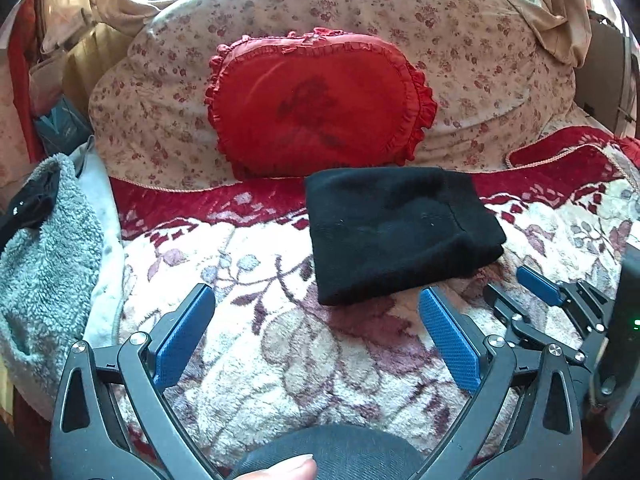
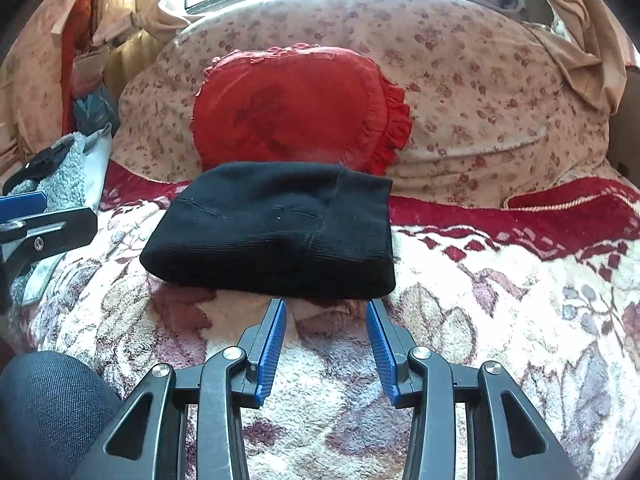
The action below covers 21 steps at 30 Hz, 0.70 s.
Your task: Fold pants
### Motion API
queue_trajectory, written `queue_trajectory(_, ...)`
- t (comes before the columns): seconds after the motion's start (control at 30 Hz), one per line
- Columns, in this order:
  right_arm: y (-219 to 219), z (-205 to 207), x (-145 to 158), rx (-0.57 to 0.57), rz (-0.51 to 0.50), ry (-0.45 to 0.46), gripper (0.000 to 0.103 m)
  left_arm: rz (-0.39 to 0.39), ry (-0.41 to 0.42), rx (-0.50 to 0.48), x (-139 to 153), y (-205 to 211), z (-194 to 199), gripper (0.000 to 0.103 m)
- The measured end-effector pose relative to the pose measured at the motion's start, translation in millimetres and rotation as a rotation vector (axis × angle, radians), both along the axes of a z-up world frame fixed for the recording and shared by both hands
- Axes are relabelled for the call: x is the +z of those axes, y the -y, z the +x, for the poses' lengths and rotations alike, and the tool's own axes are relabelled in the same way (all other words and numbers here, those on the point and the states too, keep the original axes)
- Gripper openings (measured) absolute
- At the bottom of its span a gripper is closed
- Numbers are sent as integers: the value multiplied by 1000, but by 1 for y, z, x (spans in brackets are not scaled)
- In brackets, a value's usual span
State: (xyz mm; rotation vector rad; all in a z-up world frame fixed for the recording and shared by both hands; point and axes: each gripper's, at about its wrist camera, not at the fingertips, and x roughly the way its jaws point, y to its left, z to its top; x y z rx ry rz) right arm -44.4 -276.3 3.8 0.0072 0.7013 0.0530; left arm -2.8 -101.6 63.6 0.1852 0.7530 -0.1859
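Observation:
The black pants (image 1: 400, 232) lie folded into a compact rectangle on the floral blanket (image 1: 280, 360); they also show in the right wrist view (image 2: 276, 232). My left gripper (image 1: 316, 300) is open and empty, just in front of the bundle's near edge. My right gripper (image 2: 326, 308) is open and empty, its blue fingertips close to the bundle's near edge without holding it. The right gripper also shows at the right of the left wrist view (image 1: 516, 280).
A red heart-shaped cushion (image 1: 320, 100) leans on a flowered pillow (image 1: 480, 60) behind the pants. A grey fleece cloth (image 1: 44, 264) lies at the left. The left gripper's finger shows at the left edge (image 2: 24, 202). A dark-clothed knee (image 2: 44, 408) is near.

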Motion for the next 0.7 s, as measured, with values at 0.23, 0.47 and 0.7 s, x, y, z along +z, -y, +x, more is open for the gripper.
queue_trajectory(0.23, 4, 5, -6, -22, 3, -21, 40, -42, -68, -54, -4, 5, -2, 102)
queue_trajectory(0.47, 4, 6, -10, -34, -3, -35, 40, -36, -144, -34, -22, 7, 4, 102)
queue_trajectory(0.7, 0, 9, -14, -34, -23, -45, 40, -46, -189, 40, -30, -1, 9, 102)
